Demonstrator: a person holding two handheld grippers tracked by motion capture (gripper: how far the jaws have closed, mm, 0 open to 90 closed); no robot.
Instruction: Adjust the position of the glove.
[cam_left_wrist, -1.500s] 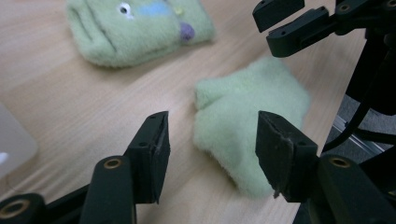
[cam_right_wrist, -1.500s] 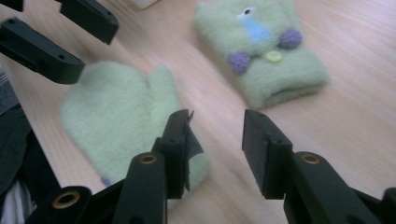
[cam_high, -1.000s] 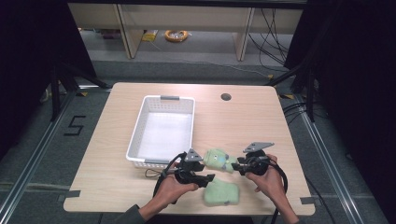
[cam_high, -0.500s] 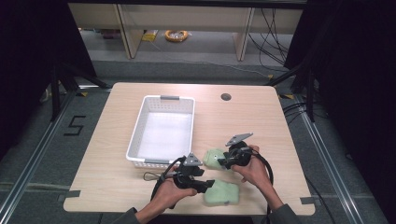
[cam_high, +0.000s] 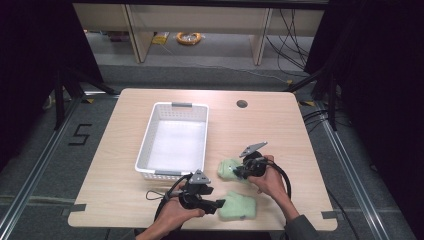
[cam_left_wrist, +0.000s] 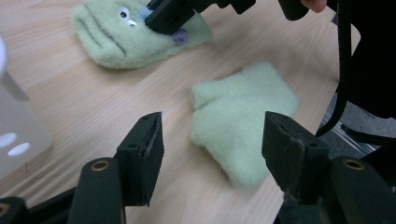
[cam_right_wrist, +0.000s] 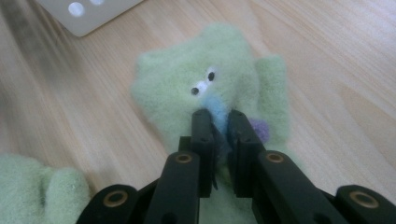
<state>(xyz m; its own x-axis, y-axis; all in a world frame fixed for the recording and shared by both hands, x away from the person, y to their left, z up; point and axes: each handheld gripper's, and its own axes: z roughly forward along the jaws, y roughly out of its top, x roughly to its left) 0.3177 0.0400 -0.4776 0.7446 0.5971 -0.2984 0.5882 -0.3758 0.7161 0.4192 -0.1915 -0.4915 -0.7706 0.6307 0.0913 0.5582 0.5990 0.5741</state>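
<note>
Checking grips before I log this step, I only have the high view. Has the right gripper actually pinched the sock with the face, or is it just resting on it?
Observer: Pinched. In the right gripper view the right gripper has just closed, its jaws nearly together on a fold of the face sock, right below the eyes.
Operator: And the left one?
Observer: The left gripper is open and has been widening. The plain green sock lies on the table beyond its jaws, and the pads don't touch it.
Operator: Is any of the plain sock in the basket?
Observer: No. It lies flat on the wood, apart from the white basket, whose corner shows at the left edge of the left gripper view.
</note>
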